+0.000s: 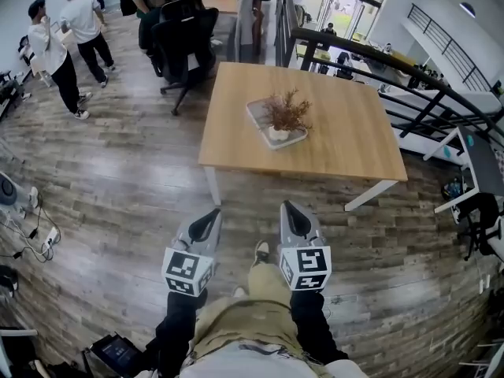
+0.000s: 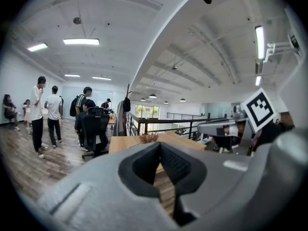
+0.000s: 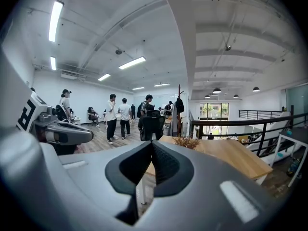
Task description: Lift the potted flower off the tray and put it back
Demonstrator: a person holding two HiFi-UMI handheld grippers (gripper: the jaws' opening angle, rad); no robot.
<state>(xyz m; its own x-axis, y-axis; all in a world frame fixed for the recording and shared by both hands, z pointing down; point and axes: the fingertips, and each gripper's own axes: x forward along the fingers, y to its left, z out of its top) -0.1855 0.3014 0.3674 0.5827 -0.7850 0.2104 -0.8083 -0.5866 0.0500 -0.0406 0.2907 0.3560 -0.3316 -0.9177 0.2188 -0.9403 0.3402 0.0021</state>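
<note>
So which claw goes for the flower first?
Right, marginally: in the head view the right claw lines up almost under the potted flower on its tray; the left claw sits off to the side. Both shut, empty, short of the table.

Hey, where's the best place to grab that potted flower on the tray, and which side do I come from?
Probably the white pot, not the dried sprigs spreading above it, which look brittle. Come in low and level from the near table edge, jaws either side of the pot above the tray rim.
</note>
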